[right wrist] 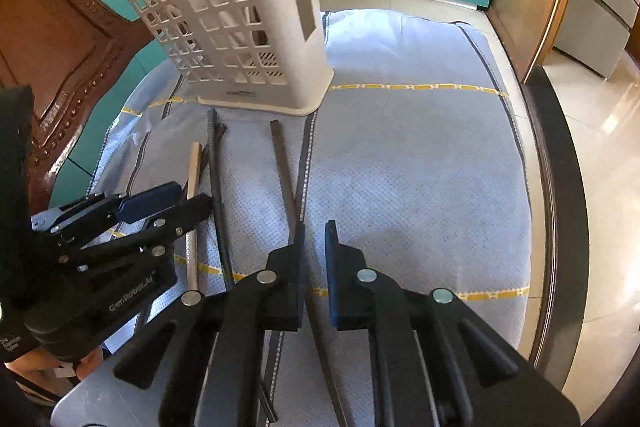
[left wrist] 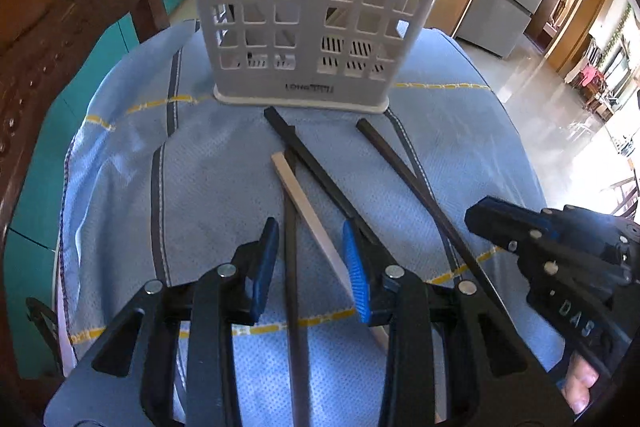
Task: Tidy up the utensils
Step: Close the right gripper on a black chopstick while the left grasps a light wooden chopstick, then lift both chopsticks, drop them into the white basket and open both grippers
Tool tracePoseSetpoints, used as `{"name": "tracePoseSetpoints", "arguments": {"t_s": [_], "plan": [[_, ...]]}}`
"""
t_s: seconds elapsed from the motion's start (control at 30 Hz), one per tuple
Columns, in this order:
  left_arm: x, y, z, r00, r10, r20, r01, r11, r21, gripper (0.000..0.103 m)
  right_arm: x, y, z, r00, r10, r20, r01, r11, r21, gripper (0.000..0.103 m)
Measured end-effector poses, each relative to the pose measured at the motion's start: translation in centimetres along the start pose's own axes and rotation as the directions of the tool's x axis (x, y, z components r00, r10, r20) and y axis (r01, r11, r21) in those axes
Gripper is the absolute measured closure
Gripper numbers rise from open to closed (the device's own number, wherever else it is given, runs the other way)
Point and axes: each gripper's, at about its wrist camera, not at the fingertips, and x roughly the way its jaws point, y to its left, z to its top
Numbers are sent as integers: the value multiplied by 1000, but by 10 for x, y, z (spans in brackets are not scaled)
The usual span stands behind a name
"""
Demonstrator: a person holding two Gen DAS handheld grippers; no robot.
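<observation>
1. As the left wrist view shows, the left gripper [left wrist: 310,263] hangs low over the blue cloth [left wrist: 120,187] in front of the white basket [left wrist: 316,7]. Its jaws are spread wide and grasp nothing. Between them lie a pale chopstick [left wrist: 308,211] and a dark chopstick [left wrist: 291,267], which cross each other; a black chopstick [left wrist: 308,163] runs just beside the blue pad toward the basket foot. A fourth brown chopstick [left wrist: 404,171] lies further from the basket's middle, near the right gripper [left wrist: 500,223]. To do this step well, I judge the jaws should close on one stick only, so it is better to move sideways away from the crossing point first.

2. When seen from the right wrist view, the right gripper [right wrist: 316,247] is also released, its jaws standing apart with a narrow gap. The brown chopstick [right wrist: 282,171] points toward the basket [right wrist: 240,27] and passes under this gap. Some sticks already stand in the basket. Lowering straight and closing on the stick's middle would probably give a balanced hold. The left gripper [right wrist: 180,199] is close by, so the two should not lift together.
</observation>
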Motion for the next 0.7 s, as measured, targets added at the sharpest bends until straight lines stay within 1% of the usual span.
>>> {"name": "tracePoseSetpoints", "arguments": {"t_s": [0.03,0.07,0.17,0.33,0.43,0.5,0.53,0.57,0.7], "plan": [[1,1,-1,1000,1,0,-1,1000,-8,83,1,1,0,1000,-4,0,4,1000,-7,93],[1,2,0,1000,3,0,-3,1000,-16,85,2,1,1,1000,-9,1,9,1000,-11,93],[-1,8,1,1000,-18,2,18,999,-42,92,7,1,2,1000,-18,-3,18,1000,-16,93],[-19,15,3,999,-24,41,26,999,-45,92,12,2,3,1000,-24,-9,24,1000,-20,93],[-24,22,7,998,-3,55,5,999,-38,92,13,5,5,1000,-30,1,30,999,-37,93],[-27,24,5,998,17,52,-16,1000,-25,92,15,11,7,999,-33,9,33,997,-73,87],[-25,25,6,998,34,47,-33,999,-20,92,17,15,9,999,-32,9,32,995,-94,81],[-23,27,7,998,46,40,-46,999,-21,92,19,19,11,999,-30,9,31,993,-114,78],[-12,37,8,997,75,11,-74,996,-45,92,32,34,18,998,-67,8,68,981,-179,77]]}}
